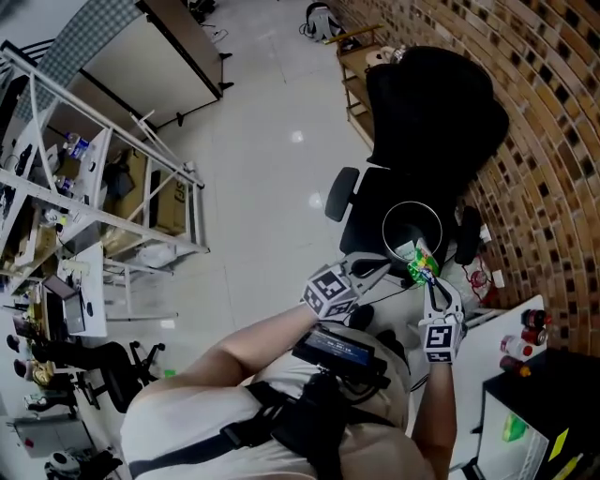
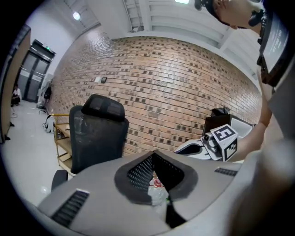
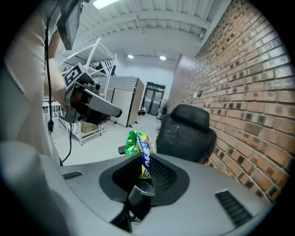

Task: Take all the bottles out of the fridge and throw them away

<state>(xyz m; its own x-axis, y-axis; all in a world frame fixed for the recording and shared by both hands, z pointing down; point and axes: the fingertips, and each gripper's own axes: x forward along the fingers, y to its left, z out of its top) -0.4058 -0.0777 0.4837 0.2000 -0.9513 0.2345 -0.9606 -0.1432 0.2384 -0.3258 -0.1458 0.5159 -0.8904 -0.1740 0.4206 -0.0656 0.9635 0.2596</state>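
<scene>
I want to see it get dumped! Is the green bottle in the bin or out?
Out. The right claw grips the green bottle near the bin, not inside it.

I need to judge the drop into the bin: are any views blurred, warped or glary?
Head view: sharp, evenly lit, brick wall bowed by the lens. Left gripper view: strong fisheye, dark corners, the clear bottle between the jaws looks soft. Right gripper view: same warp, ceiling lights flare, green bottle crisp.

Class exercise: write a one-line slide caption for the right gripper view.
Right gripper shut on a green bottle, left gripper alongside, a chair ahead and a brick wall at right.
</scene>
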